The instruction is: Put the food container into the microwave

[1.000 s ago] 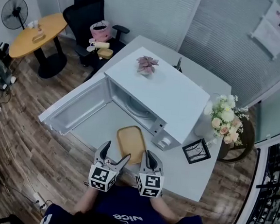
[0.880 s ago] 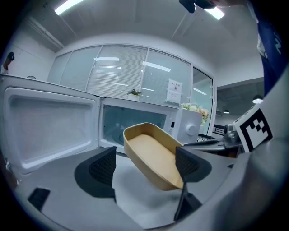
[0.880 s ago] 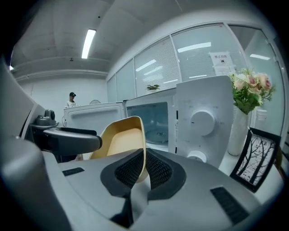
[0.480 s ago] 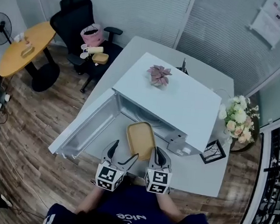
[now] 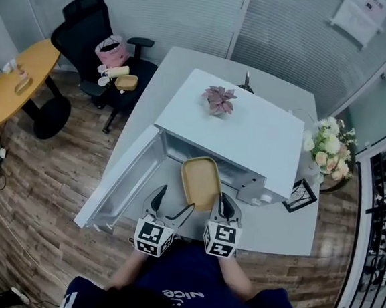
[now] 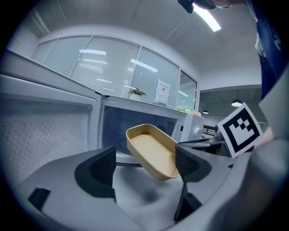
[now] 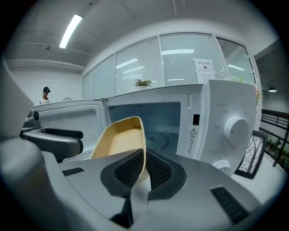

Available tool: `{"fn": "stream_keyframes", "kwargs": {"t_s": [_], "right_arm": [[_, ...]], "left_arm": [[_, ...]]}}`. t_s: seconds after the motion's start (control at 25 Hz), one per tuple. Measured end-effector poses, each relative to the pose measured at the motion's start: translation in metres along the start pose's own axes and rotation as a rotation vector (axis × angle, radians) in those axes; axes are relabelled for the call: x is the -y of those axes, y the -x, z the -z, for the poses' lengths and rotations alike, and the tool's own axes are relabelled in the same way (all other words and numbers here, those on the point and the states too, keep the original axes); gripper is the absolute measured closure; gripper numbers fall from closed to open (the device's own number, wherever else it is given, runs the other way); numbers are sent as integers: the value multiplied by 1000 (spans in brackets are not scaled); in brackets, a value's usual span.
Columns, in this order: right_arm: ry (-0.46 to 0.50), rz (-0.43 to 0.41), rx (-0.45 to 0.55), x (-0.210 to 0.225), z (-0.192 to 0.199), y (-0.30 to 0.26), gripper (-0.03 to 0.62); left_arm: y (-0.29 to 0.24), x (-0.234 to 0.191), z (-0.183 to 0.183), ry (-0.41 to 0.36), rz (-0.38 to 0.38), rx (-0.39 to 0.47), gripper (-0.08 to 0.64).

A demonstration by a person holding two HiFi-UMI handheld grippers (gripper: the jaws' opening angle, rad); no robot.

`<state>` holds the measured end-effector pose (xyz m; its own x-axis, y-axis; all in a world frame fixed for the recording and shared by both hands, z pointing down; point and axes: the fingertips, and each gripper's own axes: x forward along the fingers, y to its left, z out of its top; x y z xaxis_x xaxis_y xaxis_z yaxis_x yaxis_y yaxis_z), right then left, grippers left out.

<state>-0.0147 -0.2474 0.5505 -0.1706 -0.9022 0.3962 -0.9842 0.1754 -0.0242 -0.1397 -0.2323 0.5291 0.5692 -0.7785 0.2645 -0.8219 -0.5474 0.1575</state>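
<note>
A tan, empty food container (image 5: pixel 200 181) (image 6: pixel 152 150) (image 7: pixel 121 137) hangs in the air in front of the white microwave (image 5: pixel 239 130), at the mouth of its cavity (image 7: pixel 158 122). My right gripper (image 5: pixel 220 209) (image 7: pixel 144 169) is shut on the container's near rim. My left gripper (image 5: pixel 168 211) (image 6: pixel 145 164) is open just left of it, with the container showing between its jaws and not gripped. The microwave door (image 5: pixel 127 178) (image 6: pixel 45 131) stands swung open to the left. A glass turntable (image 7: pixel 156 137) lies inside.
The microwave sits on a grey table (image 5: pixel 274 227). A small pink plant (image 5: pixel 219 100) is on its top. A flower vase (image 5: pixel 327 152) and a small framed picture (image 5: pixel 301 196) stand to the right. An office chair (image 5: pixel 89 37) and a round yellow table (image 5: pixel 18 81) lie at left.
The container has risen off the table and moved toward the microwave opening in my right gripper. Both grippers moved forward with it; the head view shifted.
</note>
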Motion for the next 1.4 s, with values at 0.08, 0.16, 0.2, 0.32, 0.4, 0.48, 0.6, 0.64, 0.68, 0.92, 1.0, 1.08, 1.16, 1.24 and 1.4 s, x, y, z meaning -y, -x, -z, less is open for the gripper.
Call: {"fn": "stream_keyframes", "kwargs": {"t_s": [0.08,0.16,0.2,0.32,0.4,0.48,0.6,0.64,0.68,0.92,1.0,1.08,1.16,1.24,1.4], "right_arm": [[6,7,-2,1,-3,-5,561],[12,18,-2,3,-7,-11,561],[15,26,0,5,-9,-15,560],[11,54,3,12,-12,-24,561],[7,69,0,15,-11,-32,561],[3,88,7,17,-16,-41,560],[13,115,22,18,-23,-51,560],[17,123,26,18,-25,-54,560],[18,131,29,18,-26,-57,560],[-38,180,36,24,-26,-81,560],[-51,195,33,25,-29,-88,560],[-56,206,33,26,-31,-95,560],[-59,216,28,26,-29,-104,560],[-68,229,14,28,-25,-113,560],[-59,250,8,34,-22,-127,560]], "left_arm": [[-1,-2,1,3,2,-3,150],[-1,-3,3,6,-1,-7,150],[-2,-3,3,7,-1,-8,152],[-2,-1,4,-2,0,-14,152],[-2,-1,4,-15,5,-22,152],[-2,-2,2,-31,8,-28,152],[0,-7,0,-28,-7,-25,152],[0,-8,0,-25,-10,-23,152],[0,-8,0,-24,-11,-21,152],[-2,-5,8,-21,11,-34,152],[-3,-5,10,-23,13,-42,152],[-3,-6,10,-23,11,-45,152],[-2,-8,8,-29,8,-46,152],[-2,-10,7,-37,6,-46,152],[-3,-15,3,-44,7,-45,152]]}}
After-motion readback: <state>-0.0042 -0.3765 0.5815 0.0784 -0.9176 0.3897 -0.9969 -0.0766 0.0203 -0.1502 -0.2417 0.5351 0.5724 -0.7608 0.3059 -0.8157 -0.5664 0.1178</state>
